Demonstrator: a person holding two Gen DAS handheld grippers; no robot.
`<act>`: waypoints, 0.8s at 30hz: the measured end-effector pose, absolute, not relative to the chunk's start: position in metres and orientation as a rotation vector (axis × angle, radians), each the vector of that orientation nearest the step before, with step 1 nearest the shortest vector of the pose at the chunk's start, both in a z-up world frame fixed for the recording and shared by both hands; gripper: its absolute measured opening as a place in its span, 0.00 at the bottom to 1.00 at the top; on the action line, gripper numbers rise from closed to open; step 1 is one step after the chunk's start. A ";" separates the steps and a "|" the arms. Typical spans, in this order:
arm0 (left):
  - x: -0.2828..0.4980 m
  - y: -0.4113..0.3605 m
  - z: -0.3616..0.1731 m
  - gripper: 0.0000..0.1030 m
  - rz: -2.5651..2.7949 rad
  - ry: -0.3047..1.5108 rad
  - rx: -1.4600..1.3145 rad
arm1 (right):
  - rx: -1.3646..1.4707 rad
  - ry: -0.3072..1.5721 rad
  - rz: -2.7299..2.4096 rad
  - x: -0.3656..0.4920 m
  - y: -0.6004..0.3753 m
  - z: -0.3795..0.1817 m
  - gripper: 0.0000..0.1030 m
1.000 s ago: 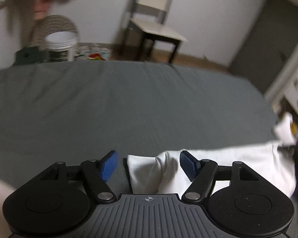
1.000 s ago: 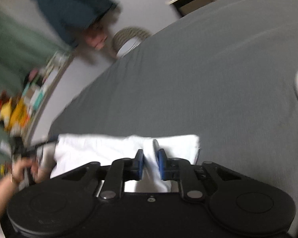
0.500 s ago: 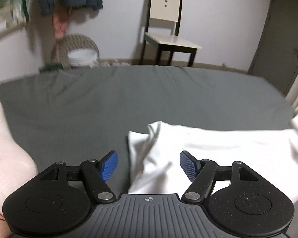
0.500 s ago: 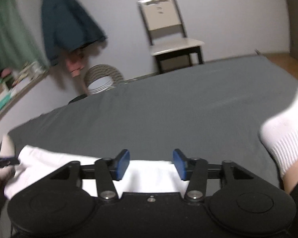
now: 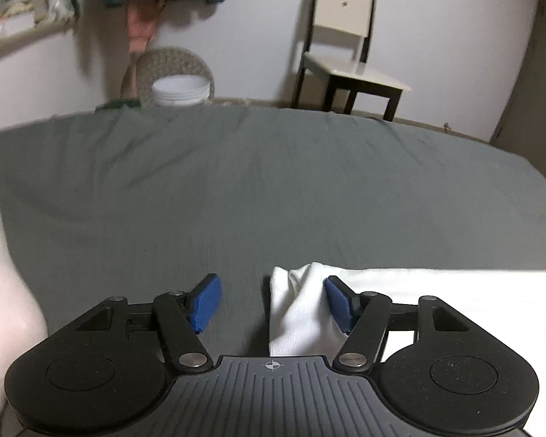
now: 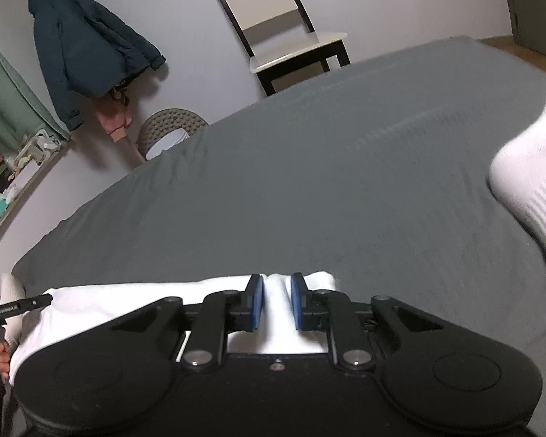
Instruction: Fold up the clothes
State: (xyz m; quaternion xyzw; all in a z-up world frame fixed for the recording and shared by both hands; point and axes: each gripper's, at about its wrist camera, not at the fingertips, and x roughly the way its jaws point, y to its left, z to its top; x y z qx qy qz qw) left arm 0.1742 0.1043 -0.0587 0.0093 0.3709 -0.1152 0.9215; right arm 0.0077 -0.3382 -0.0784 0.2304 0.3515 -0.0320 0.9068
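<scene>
A white garment (image 5: 436, 291) lies folded on the grey bed sheet (image 5: 254, 189), stretching off to the right in the left wrist view. Its bunched left corner (image 5: 295, 302) rises between the fingers of my left gripper (image 5: 273, 304), which is open, and touches the right pad (image 5: 340, 304). In the right wrist view the same garment (image 6: 127, 295) runs off to the left. My right gripper (image 6: 276, 302) is shut on a raised fold at the garment's right end. The left gripper (image 6: 7, 307) and the hand holding it show at that view's left edge.
The person's white-socked feet rest on the bed, one (image 5: 3, 273) at the left, one (image 6: 527, 182) at the right. Beyond the bed stand a chair (image 5: 349, 62), a wicker basket with a white bucket (image 5: 180, 89), and a dark jacket (image 6: 83, 51) on the wall.
My right gripper, shut on the cloth a second ago, opened and has closed again on a fold at the garment's right end. The left gripper stayed open over the left corner.
</scene>
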 end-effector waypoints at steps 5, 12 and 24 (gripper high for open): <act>0.163 0.107 -0.040 0.70 -0.209 0.749 0.010 | 0.430 0.704 -0.080 -0.001 -0.334 -0.067 0.18; 0.094 0.091 0.005 0.73 -0.351 0.613 -0.049 | 0.344 0.630 0.001 -0.038 -0.301 -0.033 0.20; 0.024 0.111 -0.029 0.73 -0.286 0.807 -0.125 | 0.485 0.807 -0.160 -0.106 -0.307 -0.053 0.38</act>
